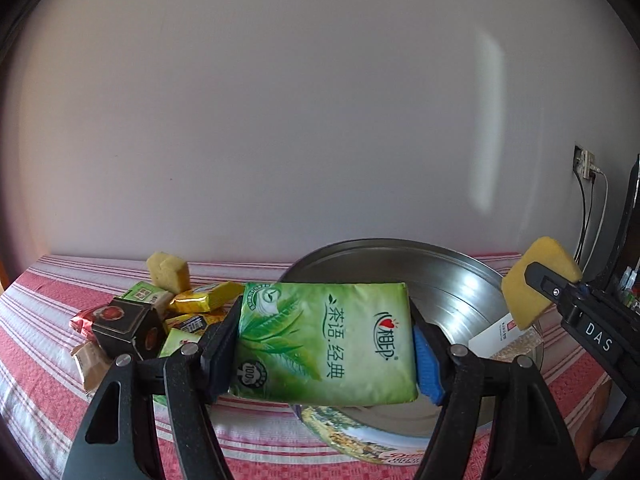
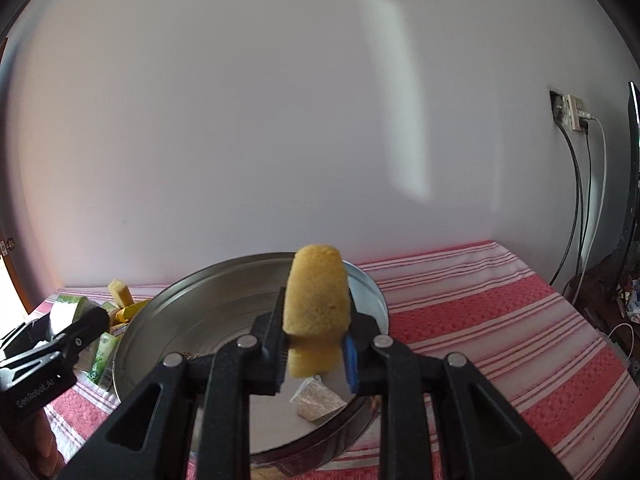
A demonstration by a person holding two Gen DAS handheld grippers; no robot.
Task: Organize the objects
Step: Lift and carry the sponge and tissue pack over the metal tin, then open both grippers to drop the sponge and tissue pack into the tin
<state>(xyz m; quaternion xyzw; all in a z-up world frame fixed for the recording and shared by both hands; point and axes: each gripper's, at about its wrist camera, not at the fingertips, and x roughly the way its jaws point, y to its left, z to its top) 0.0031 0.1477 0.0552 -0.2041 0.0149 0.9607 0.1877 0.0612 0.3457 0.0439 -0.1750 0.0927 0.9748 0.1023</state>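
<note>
My left gripper (image 1: 326, 354) is shut on a green tissue pack (image 1: 326, 340) and holds it above the near rim of a round metal tin (image 1: 400, 264). My right gripper (image 2: 314, 354) is shut on a yellow sponge (image 2: 316, 312) and holds it upright over the tin (image 2: 192, 300). The sponge and right gripper also show in the left wrist view (image 1: 532, 284) at the tin's right side. The left gripper shows in the right wrist view (image 2: 76, 330) at far left. A small white-and-tan box (image 2: 318, 400) lies inside the tin.
A pile of packets and boxes (image 1: 160, 316) lies left of the tin on the red striped cloth (image 2: 500, 320), with another yellow sponge (image 1: 168, 272) on top. A wall stands close behind. Cables hang from a socket (image 2: 568, 114) at right.
</note>
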